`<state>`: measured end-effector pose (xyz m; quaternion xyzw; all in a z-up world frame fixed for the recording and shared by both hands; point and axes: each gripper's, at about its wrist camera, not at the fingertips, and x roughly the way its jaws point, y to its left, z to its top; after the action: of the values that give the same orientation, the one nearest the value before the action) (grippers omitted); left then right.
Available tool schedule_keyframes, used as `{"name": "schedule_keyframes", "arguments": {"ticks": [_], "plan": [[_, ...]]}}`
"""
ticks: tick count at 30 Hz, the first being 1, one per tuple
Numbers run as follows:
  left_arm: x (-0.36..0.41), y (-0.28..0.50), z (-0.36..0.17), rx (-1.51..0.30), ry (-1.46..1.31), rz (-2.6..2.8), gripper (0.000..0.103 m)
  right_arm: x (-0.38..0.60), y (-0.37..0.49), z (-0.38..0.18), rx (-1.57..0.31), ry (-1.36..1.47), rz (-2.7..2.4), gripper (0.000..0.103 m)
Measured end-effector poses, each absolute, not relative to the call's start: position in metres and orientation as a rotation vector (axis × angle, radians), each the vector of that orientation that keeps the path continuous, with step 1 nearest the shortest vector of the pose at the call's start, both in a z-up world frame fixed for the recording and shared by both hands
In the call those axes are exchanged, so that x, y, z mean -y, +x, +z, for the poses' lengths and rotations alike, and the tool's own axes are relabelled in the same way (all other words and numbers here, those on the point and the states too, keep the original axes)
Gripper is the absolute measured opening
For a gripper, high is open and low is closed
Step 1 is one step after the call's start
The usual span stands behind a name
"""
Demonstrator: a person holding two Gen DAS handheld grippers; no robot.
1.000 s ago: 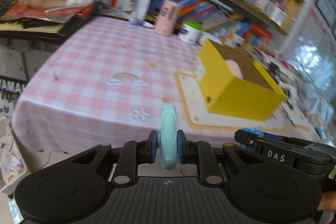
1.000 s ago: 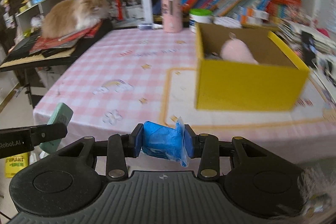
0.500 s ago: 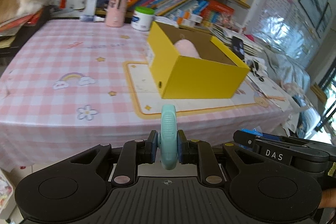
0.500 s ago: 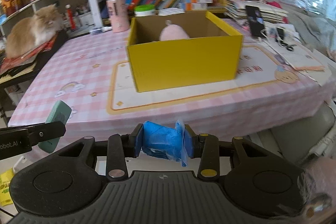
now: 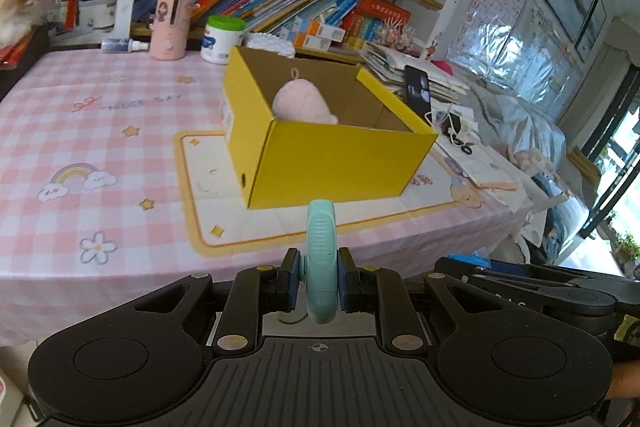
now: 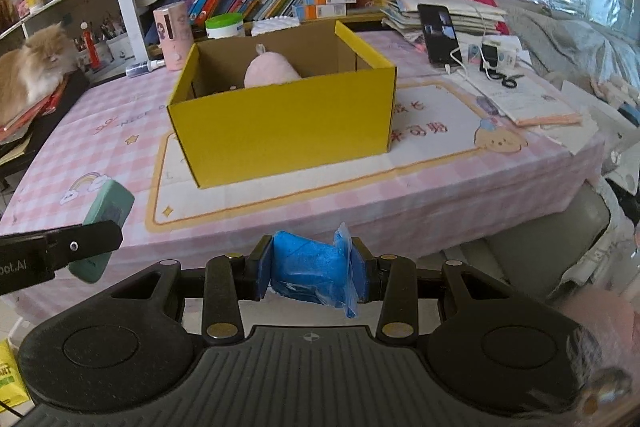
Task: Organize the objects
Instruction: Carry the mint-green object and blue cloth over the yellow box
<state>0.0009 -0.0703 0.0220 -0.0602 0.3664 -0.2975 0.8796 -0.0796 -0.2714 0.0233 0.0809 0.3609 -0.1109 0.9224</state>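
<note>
Both grippers clamped and carried side by side

The left gripper (image 5: 319, 285) has its fingers (image 5: 291, 279) pressed on the flat sides of a slim teal object (image 5: 320, 259) that stands on edge between them. The right gripper (image 6: 312, 273) squeezes a crumpled blue packet (image 6: 310, 271) between its fingers (image 6: 262, 271). Both point forward and downward, the left just beside the right.

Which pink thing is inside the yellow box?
The soft pink plush toy with a little loop on top sits inside the yellow box. The other pink thing, a tall pink canister, stands on the table behind the box.
</note>
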Motion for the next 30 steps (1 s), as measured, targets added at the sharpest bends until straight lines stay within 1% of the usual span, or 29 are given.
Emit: {"name": "schedule_keyframes", "arguments": {"ticks": [15, 23, 30], "plan": [[0.117, 0.049, 0.043, -0.685, -0.139, -0.582, 0.017, 0.322, -0.022, 0.034, -0.727, 0.142, -0.183, 0.036], [0.153, 0.091, 0.056, -0.628, -0.106, -0.532, 0.017, 0.355, 0.035, 0.054, -0.655, 0.128, -0.122, 0.036], [0.182, 0.127, 0.048, -0.653, -0.058, -0.465, 0.017, 0.372, 0.091, 0.061, -0.636, 0.089, -0.039, 0.036]]}}
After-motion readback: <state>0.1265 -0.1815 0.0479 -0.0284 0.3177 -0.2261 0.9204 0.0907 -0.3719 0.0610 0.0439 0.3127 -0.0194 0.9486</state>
